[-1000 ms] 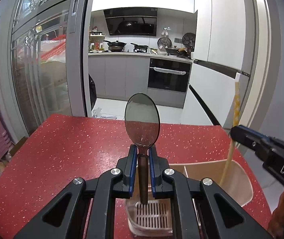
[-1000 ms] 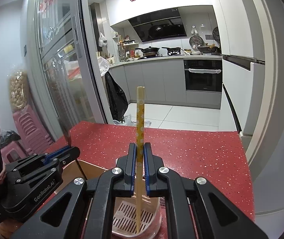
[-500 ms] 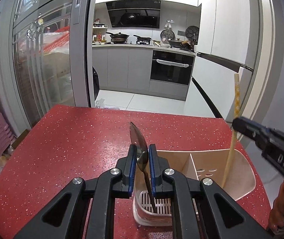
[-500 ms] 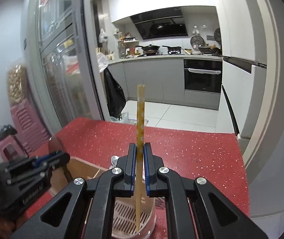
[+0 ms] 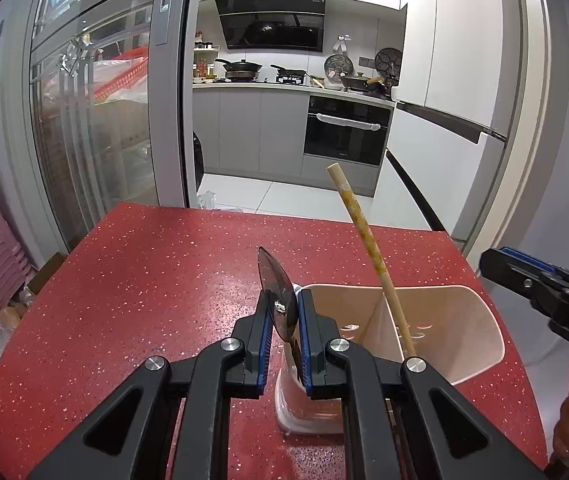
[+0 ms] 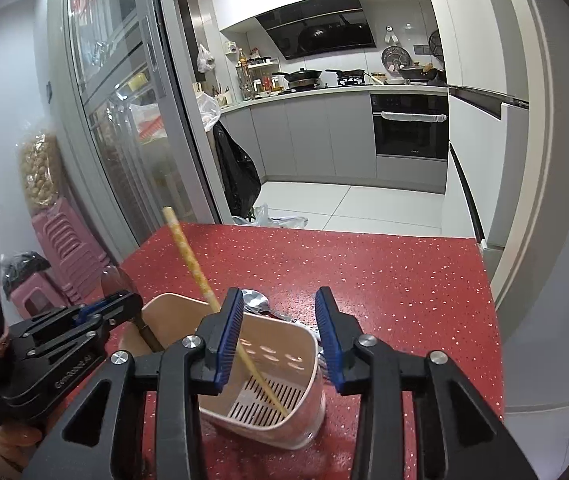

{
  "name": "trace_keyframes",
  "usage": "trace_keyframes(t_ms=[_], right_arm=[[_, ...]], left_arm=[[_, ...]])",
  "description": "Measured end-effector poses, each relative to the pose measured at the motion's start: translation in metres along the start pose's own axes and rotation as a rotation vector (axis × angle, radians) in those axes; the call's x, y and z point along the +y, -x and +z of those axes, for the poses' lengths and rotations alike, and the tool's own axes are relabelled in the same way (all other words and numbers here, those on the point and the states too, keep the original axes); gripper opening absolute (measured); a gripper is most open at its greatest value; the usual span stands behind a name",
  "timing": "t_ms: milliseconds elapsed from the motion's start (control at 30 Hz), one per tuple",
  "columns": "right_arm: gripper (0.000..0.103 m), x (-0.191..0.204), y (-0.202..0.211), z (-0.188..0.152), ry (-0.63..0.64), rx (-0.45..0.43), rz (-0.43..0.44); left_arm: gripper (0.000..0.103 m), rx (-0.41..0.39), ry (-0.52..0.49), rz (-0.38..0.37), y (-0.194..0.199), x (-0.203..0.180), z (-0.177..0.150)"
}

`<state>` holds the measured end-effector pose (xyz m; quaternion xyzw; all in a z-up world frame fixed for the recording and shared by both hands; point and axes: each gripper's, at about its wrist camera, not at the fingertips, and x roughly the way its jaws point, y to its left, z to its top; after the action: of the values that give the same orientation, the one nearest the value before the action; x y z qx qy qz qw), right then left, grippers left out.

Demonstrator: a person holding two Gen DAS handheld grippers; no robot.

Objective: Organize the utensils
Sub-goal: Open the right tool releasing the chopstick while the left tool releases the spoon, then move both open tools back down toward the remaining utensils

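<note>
A pink two-compartment utensil holder (image 5: 480,344) (image 6: 284,344) stands on the red speckled table (image 5: 144,280). My left gripper (image 5: 282,334) is shut on a dark spoon (image 5: 276,292), bowl up and edge-on, its handle down in the holder's left compartment. A yellow patterned chopstick (image 5: 364,236) (image 6: 192,260) leans free in the right compartment, tilted left. My right gripper (image 6: 278,338) is open and empty just above the holder; it also shows at the right edge of the left wrist view (image 5: 544,296).
A metal spoon (image 6: 254,302) and other cutlery lie on the table behind the holder. The table's far edge (image 6: 324,234) drops to the kitchen floor. Pink stools (image 6: 56,256) stand left of the table, a glass sliding door (image 5: 96,120) beyond.
My right gripper has opened and let go of the chopstick, which now leans in the holder. My left gripper has lowered the spoon further into the holder.
</note>
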<state>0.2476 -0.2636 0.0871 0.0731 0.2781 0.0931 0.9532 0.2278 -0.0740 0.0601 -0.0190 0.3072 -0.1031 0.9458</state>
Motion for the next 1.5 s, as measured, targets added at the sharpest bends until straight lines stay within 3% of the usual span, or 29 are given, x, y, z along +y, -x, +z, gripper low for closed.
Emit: trace_keyframes(t_ms=[100,167,200,267,467,633,700,800,900,1067,1200,1500], right_arm=[[0.043,0.003,0.007,-0.003,-0.005,0.003,0.008],[0.044,0.004,0.012,-0.006,-0.009,0.004,0.012],[0.044,0.005,0.015,-0.008,-0.011,0.003,0.014],[0.045,0.004,0.021,-0.011,-0.016,0.001,0.017],[0.052,0.000,0.034,-0.018,-0.064,0.015,0.024],[0.083,-0.005,0.051,-0.029,-0.101,0.044,0.019],[0.085,-0.006,0.058,-0.036,-0.118,0.063,0.021],[0.103,-0.011,0.066,-0.052,-0.147,0.116,0.007],[0.103,-0.014,0.072,-0.072,-0.178,0.170,0.005],[0.103,-0.013,0.072,-0.110,-0.172,0.333,-0.088],[0.103,-0.024,0.076,-0.145,-0.260,0.415,-0.100],[0.103,-0.023,0.079,-0.188,-0.301,0.493,-0.135]], left_arm=[[0.037,0.034,-0.010,-0.008,-0.007,0.000,0.000],[0.068,0.052,-0.003,-0.014,-0.010,0.002,0.001],[0.103,0.047,0.011,-0.007,-0.009,0.003,0.002],[0.103,-0.009,0.021,0.003,0.000,0.004,0.003],[0.103,-0.035,-0.024,0.023,0.016,-0.003,0.005],[0.103,-0.006,-0.050,0.025,0.034,-0.003,-0.008],[0.103,0.034,-0.061,0.015,0.038,0.000,-0.017],[0.103,0.086,-0.063,0.030,0.049,0.009,-0.041],[0.103,0.140,-0.029,0.044,0.062,0.024,-0.070],[0.103,0.214,0.009,0.099,0.077,0.047,-0.115],[0.103,0.280,0.028,0.130,0.081,0.064,-0.149],[0.103,0.374,0.105,0.192,0.077,0.100,-0.195]])
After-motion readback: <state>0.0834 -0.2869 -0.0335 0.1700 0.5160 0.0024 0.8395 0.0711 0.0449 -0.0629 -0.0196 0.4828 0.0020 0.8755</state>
